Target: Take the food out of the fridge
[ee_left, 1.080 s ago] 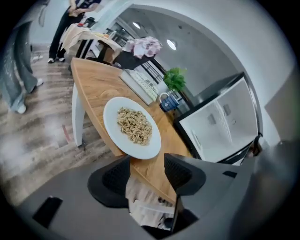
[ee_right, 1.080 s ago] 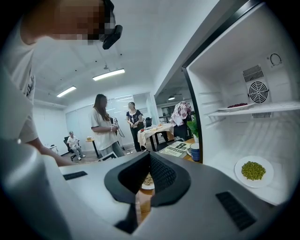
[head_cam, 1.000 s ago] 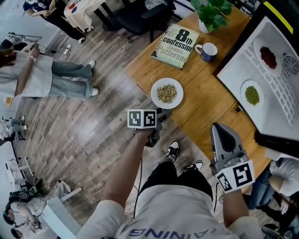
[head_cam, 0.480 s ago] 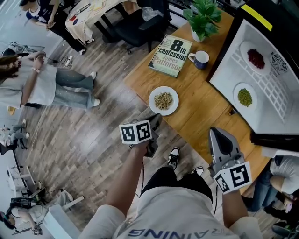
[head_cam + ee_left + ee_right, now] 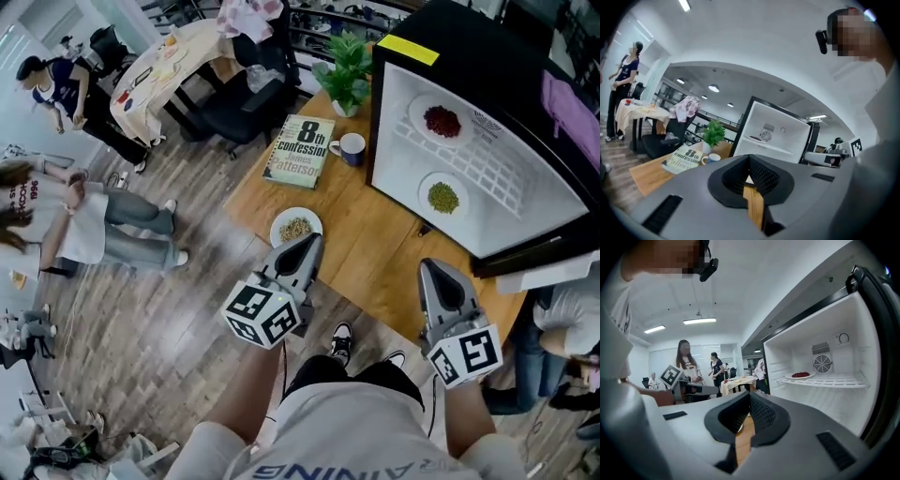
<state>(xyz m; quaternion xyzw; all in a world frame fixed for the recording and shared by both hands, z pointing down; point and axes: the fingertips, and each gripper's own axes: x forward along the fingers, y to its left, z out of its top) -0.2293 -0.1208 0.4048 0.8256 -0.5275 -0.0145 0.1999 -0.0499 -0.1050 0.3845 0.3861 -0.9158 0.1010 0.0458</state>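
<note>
The fridge [image 5: 525, 211] stands open on the wooden table [image 5: 375, 253]. On its white shelf lie a plate of red food [image 5: 442, 121] and a plate of green food [image 5: 443, 197]. A third plate with beige food [image 5: 295, 228] sits on the table near its front edge. My left gripper [image 5: 307, 246] is raised just in front of that plate; its jaws have just been closing and stand shut with nothing between them [image 5: 750, 171]. My right gripper [image 5: 441, 274] hovers over the table edge, pointing at the fridge, shut and empty [image 5: 750, 411]. The right gripper view shows the red plate [image 5: 800, 375].
A book [image 5: 300, 150], a blue mug [image 5: 352, 147] and a potted plant [image 5: 347, 66] stand on the table left of the fridge. Black chairs [image 5: 244, 103] and another table [image 5: 164, 70] stand beyond. People stand on the wooden floor at left [image 5: 84, 220].
The left gripper has risen from below the table edge beside the beige plate and rolled, its marker cube now nearer the camera. The right gripper shifted slightly. The fridge shows more fully.
</note>
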